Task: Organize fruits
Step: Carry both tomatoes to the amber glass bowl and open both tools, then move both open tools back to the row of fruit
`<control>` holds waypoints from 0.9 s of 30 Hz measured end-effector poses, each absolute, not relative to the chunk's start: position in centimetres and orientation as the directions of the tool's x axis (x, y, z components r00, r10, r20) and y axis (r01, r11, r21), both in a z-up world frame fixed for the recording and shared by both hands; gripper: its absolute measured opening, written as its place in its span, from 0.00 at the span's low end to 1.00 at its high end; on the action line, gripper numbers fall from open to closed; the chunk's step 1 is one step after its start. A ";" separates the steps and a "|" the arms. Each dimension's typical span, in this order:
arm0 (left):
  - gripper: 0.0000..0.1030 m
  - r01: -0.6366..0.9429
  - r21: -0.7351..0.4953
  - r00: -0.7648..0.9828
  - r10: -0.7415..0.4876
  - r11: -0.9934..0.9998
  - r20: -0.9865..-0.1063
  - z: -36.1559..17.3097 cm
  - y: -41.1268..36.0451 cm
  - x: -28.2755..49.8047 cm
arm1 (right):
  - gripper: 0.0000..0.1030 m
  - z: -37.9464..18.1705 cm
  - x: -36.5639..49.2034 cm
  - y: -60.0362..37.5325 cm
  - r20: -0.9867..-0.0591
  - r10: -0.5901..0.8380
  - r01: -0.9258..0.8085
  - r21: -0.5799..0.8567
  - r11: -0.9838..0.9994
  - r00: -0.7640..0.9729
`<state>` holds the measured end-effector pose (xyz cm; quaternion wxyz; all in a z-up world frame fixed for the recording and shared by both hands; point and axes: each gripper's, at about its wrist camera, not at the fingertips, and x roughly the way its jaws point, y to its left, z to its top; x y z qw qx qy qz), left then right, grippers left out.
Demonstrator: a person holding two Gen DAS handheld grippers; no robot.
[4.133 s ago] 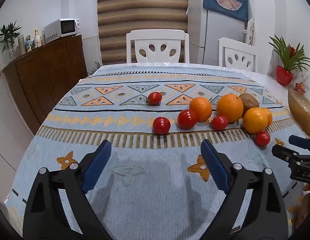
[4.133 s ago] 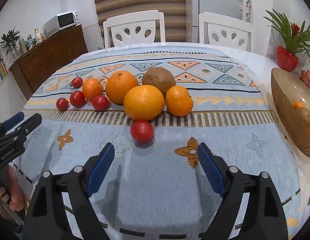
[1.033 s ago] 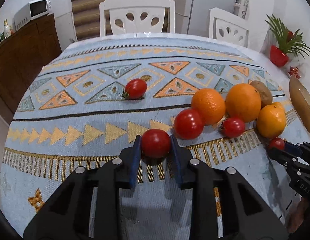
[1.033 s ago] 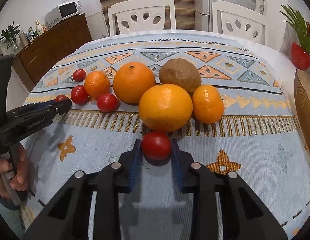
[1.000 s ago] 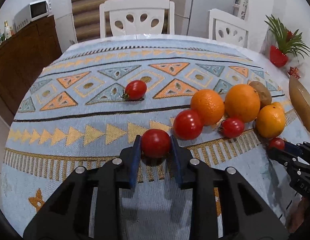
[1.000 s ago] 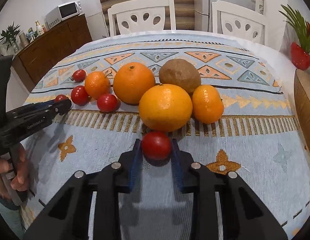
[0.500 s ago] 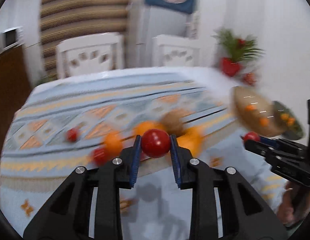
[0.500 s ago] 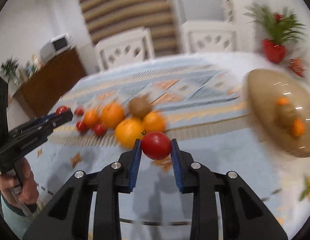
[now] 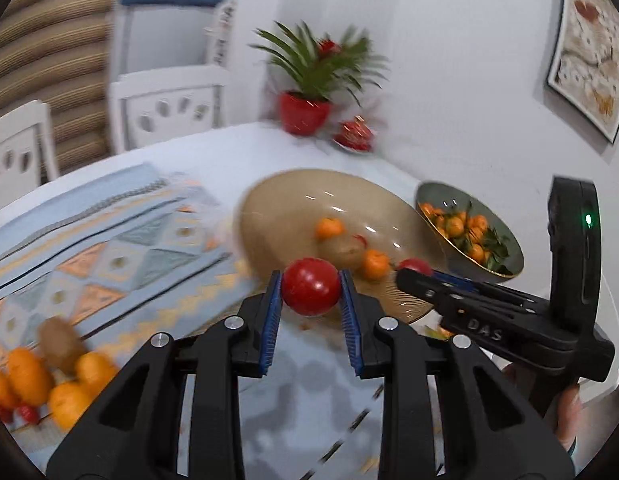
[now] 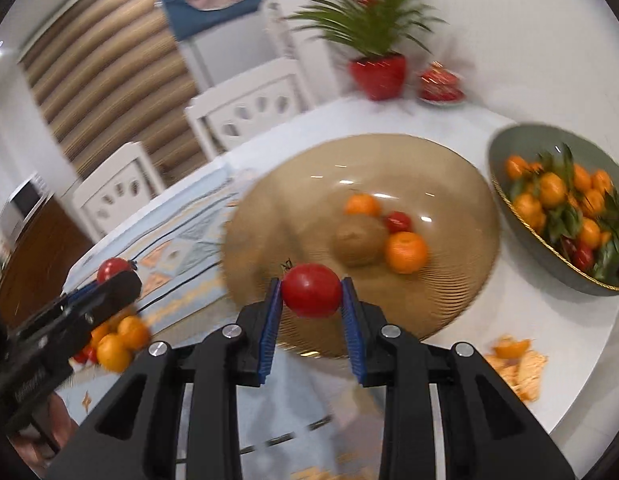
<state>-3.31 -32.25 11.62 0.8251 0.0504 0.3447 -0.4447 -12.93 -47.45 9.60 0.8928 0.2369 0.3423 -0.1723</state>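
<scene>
Left tongs (image 9: 311,288) and right tongs (image 10: 311,290) each clamped on a round tomato, right one's stem up-left.

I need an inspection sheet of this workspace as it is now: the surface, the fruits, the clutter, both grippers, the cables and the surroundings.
Surface: white table, with a patterned blue cloth on part of it.
Job's things: tan bowl holds two oranges, a brown fruit and a tomato; more oranges lie loose on the cloth.
Clutter: orange peel on the table beside the tan bowl; green bowl full of leafy mandarins.
Grippers: left hand-held gripper shut on a tomato; right hand-held gripper shut on another tomato, over the near rim of the tan bowl.
Cables: nothing seen.
Surroundings: white chairs, potted plant, framed picture; the view is motion-blurred.
</scene>
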 end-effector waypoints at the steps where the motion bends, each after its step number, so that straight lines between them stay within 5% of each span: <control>1: 0.26 0.776 -0.224 0.350 -0.698 0.589 -0.624 11.2 -33.4 -3.3 | 0.28 9.3 -12.9 -48.1 -0.701 -0.142 0.481 0.314 0.819 0.699; 25: 0.29 0.785 -0.207 0.279 -0.632 0.584 -0.723 7.2 -38.3 -1.2 | 0.31 7.9 -11.3 -50.9 -0.730 -0.135 0.521 0.333 0.786 0.670; 27: 0.45 0.774 -0.240 0.279 -0.655 0.586 -0.702 7.9 -36.8 -0.9 | 0.31 8.9 -12.0 -50.5 -0.709 -0.155 0.515 0.326 0.793 0.688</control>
